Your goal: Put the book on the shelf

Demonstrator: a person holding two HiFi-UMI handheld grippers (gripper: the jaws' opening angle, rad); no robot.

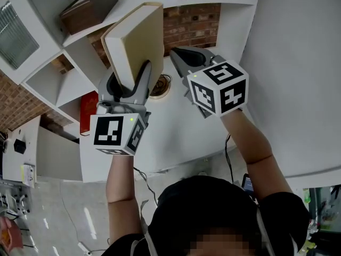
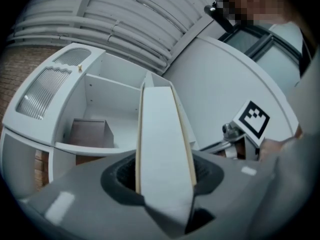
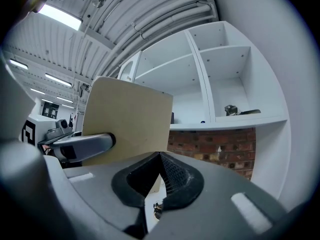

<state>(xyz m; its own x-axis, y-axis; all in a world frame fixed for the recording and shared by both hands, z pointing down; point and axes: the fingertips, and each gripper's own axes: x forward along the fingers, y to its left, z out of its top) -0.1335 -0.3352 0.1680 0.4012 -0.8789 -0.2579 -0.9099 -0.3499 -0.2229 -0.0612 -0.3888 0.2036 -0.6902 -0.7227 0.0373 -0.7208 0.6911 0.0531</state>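
A thick book [image 1: 136,41] with a beige cover and pale page edges is held up, tilted, in front of the white shelf unit [image 1: 53,73]. My left gripper [image 1: 130,84] is shut on its lower end. In the left gripper view the book [image 2: 160,134] stands edge-on between the jaws of my left gripper [image 2: 162,179], with an open compartment of the shelf [image 2: 105,99] behind it. My right gripper [image 1: 178,60] hangs just right of the book, shut and holding nothing. From the right gripper [image 3: 160,156] the book's cover [image 3: 127,121] shows at the left.
A brown box [image 1: 88,7] fills one shelf compartment, also visible as the box [image 2: 90,133]. A red item [image 1: 88,111] sits in a lower compartment. A round object [image 1: 160,87] lies on the white table [image 1: 186,137]. Small items [image 3: 240,110] rest on a shelf above the brick wall [image 1: 192,23].
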